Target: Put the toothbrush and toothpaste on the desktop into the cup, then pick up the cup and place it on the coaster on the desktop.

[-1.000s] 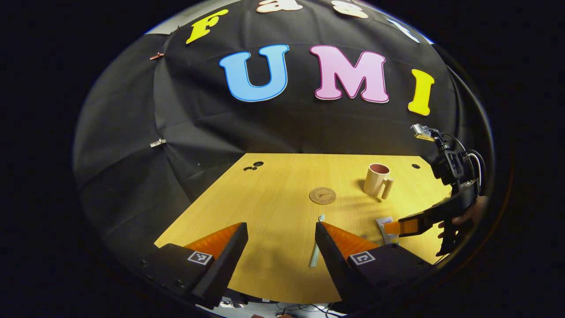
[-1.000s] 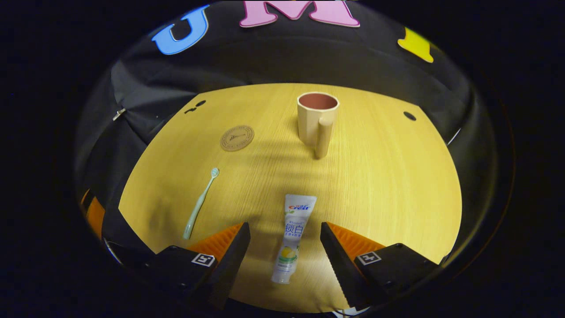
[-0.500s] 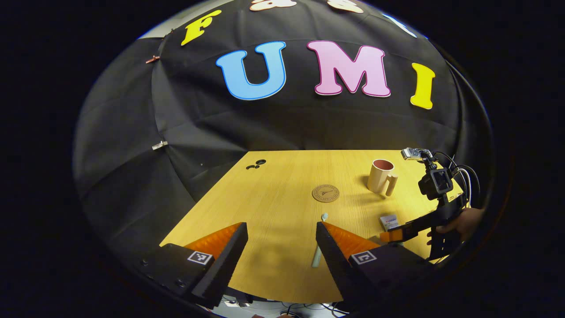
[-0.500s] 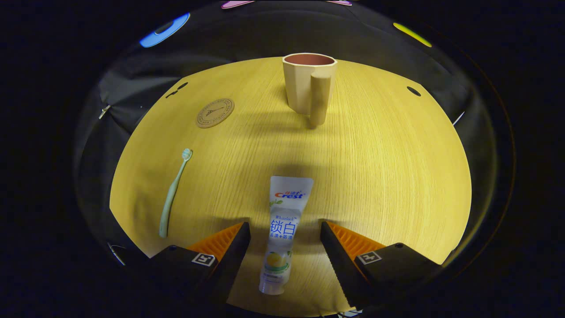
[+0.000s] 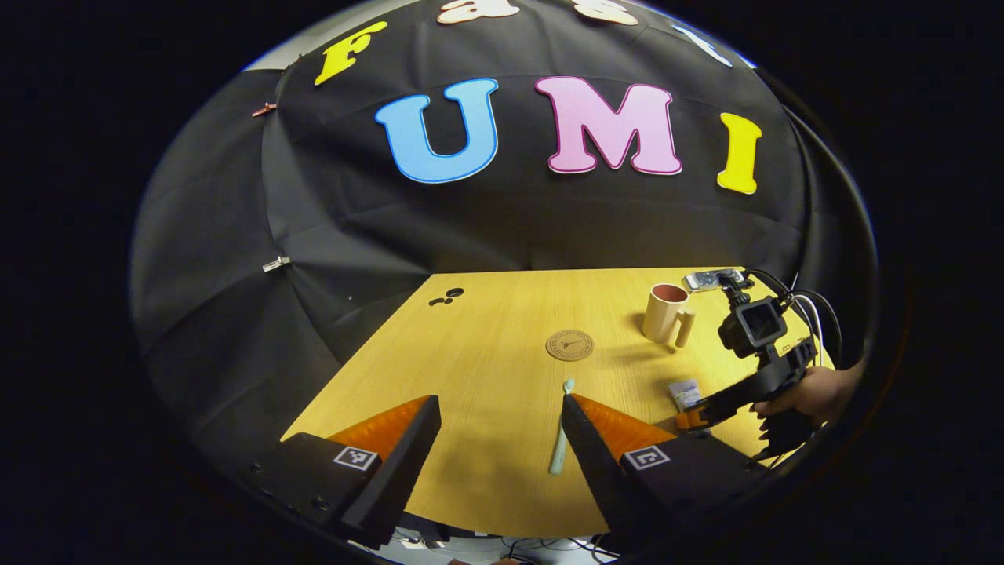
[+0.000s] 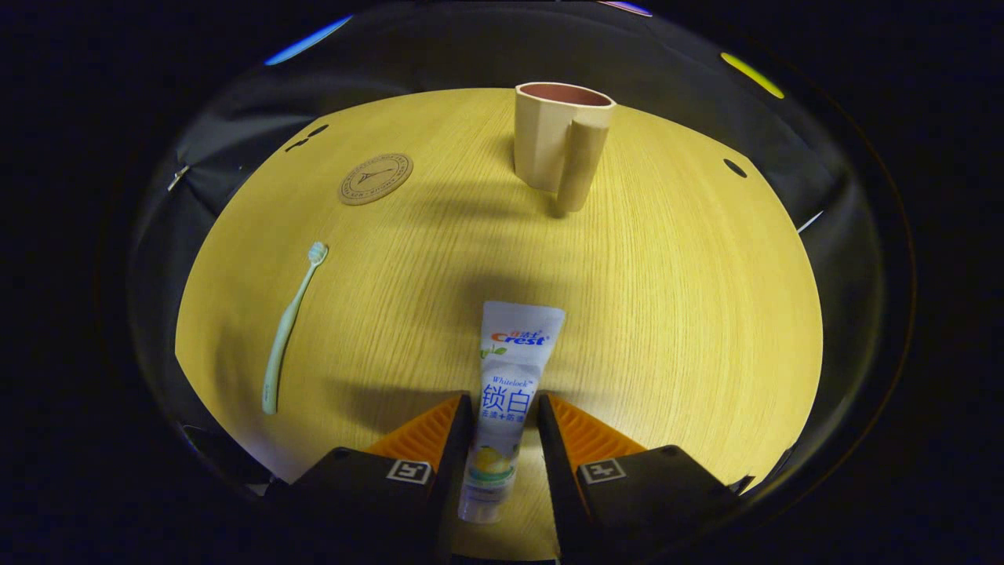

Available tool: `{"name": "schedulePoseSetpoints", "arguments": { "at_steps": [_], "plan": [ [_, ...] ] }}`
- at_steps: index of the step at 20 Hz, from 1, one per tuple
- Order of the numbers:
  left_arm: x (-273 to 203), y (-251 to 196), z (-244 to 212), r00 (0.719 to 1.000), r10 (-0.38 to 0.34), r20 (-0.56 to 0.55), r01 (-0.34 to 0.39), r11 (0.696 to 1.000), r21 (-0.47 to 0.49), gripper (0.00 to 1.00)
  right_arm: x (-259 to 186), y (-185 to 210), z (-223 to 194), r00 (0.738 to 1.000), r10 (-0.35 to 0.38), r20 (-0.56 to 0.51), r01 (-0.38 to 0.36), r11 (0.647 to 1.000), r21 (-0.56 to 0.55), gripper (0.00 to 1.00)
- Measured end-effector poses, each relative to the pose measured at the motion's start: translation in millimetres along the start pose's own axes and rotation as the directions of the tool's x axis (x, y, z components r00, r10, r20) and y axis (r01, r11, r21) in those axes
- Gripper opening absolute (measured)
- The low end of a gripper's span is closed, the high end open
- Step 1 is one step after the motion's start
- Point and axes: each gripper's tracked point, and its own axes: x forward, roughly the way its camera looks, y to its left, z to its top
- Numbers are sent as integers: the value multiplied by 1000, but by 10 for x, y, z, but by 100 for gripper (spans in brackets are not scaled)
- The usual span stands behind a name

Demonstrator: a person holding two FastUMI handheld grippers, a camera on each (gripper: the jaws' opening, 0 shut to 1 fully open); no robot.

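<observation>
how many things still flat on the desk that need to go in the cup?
2. Pale green toothbrush lies left of the white toothpaste tube, which sits between the right gripper's closed-in fingers. Beige cup looks empty.

In the right gripper view, the lower sides of the toothpaste tube (image 6: pixel 506 400) are covered by the right gripper (image 6: pixel 503 414), so contact between fingers and tube cannot be confirmed. In the left gripper view, at the lower right, only the crimped end of the tube (image 5: pixel 685 391) is seen; the rest is hidden behind the right gripper (image 5: pixel 694 417). The hand (image 5: pixel 816 391) holding it is cut off at the right edge. The toothbrush handle (image 5: pixel 558 449) is partly covered by the left gripper's finger (image 5: pixel 584 439).
</observation>
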Motion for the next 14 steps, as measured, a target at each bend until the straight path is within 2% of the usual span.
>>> {"name": "schedulePoseSetpoints", "arguments": {
  "at_steps": [1, 2, 3, 5, 8, 9, 10, 14],
  "plan": [
    [-3, 8, -8, 1000, -5, 5, 5, 1000, 4, 98, -22, 9, 3, 1000, -2, 2, 2, 1000, 12, 48],
    [-10, 6, 5, 1000, -11, 12, 11, 1000, 6, 99, 4, 15, 16, 1000, -7, 7, 7, 1000, 24, 35],
    [-21, 9, -6, 1000, -17, 17, 17, 1000, 8, 98, -9, 9, 10, 1000, -6, 9, 5, 1000, 24, 31],
    [-19, 30, -35, 999, -27, 21, 26, 1000, 9, 98, -8, 17, 19, 1000, 11, 20, -11, 1000, -2, 35],
    [-12, 65, -121, 999, -40, 12, 40, 999, 8, 98, -14, 24, 27, 999, 33, 36, -31, 999, -33, 28],
    [-1, 84, -165, 999, -41, 7, 41, 999, 10, 98, -16, 34, 19, 999, 38, 38, -38, 999, -20, 28],
    [12, 103, -197, 999, -42, -1, 42, 999, 13, 98, -22, 39, 28, 998, 47, 46, -46, 999, -16, 23],
    [158, 74, -255, 995, -90, -30, 90, 996, -7, 98, -157, 20, 5, 994, 93, 61, -96, 994, 45, 23]
  ]
}}
